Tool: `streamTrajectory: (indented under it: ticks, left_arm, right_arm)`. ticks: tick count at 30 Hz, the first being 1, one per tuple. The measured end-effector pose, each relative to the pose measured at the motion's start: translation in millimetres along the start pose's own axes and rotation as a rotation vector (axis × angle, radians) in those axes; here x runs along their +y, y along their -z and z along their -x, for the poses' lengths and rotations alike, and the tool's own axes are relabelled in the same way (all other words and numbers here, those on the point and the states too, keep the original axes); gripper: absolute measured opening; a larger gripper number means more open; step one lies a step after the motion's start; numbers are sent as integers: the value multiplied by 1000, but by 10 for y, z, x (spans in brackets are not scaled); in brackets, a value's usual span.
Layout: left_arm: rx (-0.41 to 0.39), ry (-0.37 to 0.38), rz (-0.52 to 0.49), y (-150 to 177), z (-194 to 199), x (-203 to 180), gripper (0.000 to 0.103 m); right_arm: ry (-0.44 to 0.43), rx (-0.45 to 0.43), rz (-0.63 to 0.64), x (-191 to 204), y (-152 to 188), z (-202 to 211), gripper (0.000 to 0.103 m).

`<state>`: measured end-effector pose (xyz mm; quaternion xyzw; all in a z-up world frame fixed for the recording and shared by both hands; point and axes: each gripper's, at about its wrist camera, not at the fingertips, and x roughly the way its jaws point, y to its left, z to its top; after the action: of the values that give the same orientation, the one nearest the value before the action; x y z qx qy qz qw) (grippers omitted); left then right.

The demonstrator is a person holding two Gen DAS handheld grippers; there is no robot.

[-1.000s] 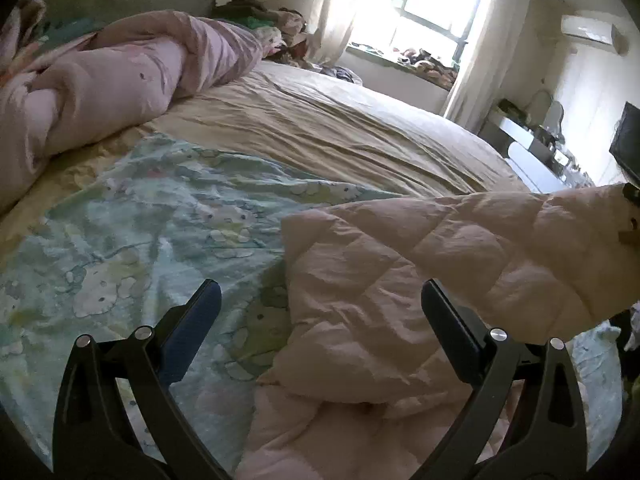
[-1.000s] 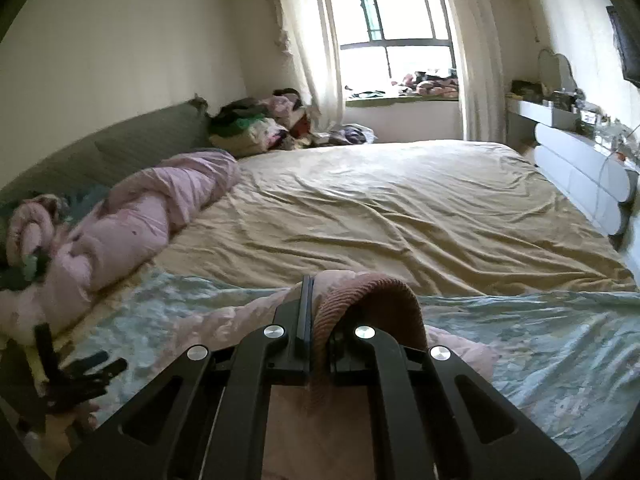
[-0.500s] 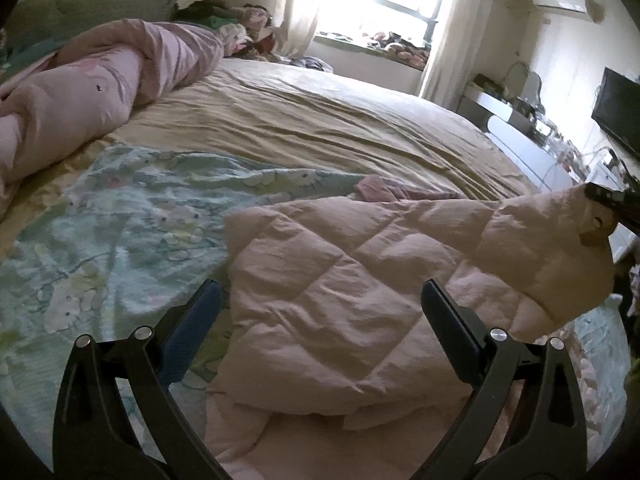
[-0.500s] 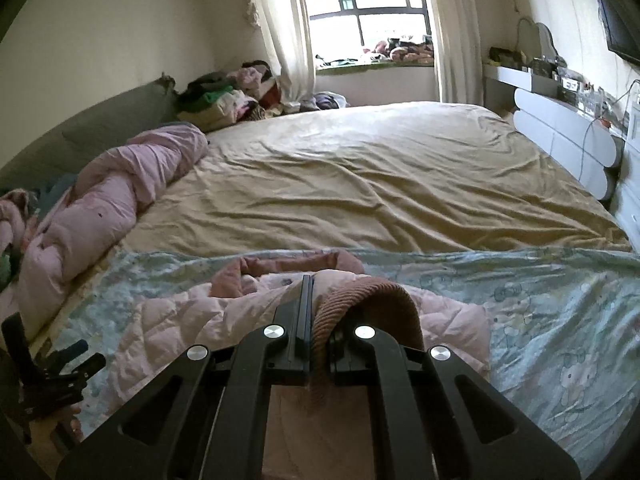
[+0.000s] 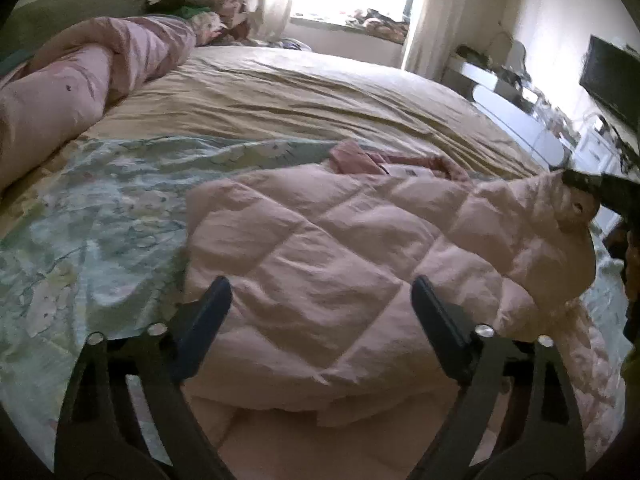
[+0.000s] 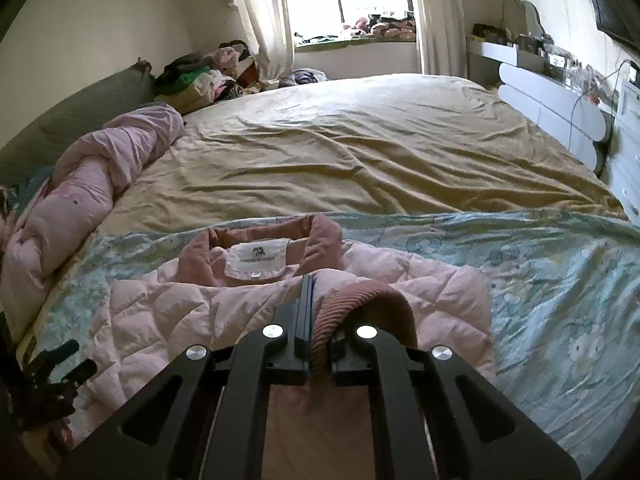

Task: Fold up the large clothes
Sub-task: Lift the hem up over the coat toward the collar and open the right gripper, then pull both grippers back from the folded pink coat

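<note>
A pale pink quilted jacket (image 5: 340, 264) lies on the bed, its darker pink collar (image 6: 276, 240) and white label toward the far side. My right gripper (image 6: 316, 312) is shut on the jacket's ribbed pink cuff (image 6: 360, 304) and holds the sleeve over the jacket body; it shows at the right edge of the left wrist view (image 5: 592, 188). My left gripper (image 5: 320, 300) is open and empty, just above the jacket's near part; it shows at the left edge of the right wrist view (image 6: 52, 364).
The jacket rests on a light green cartoon-print sheet (image 6: 560, 280) over a tan bedspread (image 6: 360, 148). A rolled pink duvet (image 6: 80, 184) lies along the left. Clothes pile (image 6: 200, 80) at the far corner. White dresser (image 6: 560, 92) stands right of the bed.
My right gripper has carried the cuff and sleeve leftward and forward across the jacket. The collar and label have come into view. My left gripper stays open.
</note>
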<state>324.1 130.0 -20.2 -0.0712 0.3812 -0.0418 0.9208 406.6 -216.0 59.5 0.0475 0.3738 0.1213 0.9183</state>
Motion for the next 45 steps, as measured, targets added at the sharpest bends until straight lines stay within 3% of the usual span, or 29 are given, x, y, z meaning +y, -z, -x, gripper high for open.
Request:
streamTrajectory:
  ticks: [5,9,18,24,29,36,45]
  left_arm:
    - [54,1,-22,54,-119,-69,60]
    - [91,-2,-9,96,-191,-25,59]
    - [133,-28,-6,205,-333,-9,59]
    - [138,-23,6,213,-338,1,59]
    - [140,-24,4,217,-339,2,59]
    - [141,-25,4,221,-344,10,59]
    - [141,-25,3,218,-348,7,59]
  right_arm:
    - [10,11,5,-2,30,-10,10]
    - [6,18,7,-3,46,14,20]
    - [32,-9,7,-51,61,184,27]
    - [80,-134,56,50,31,410,52]
    - [71,-86,151,362,36,235,61]
    - [25,102,240,824,200,-331,61]
    - [54,264,236,848,493,-794,65]
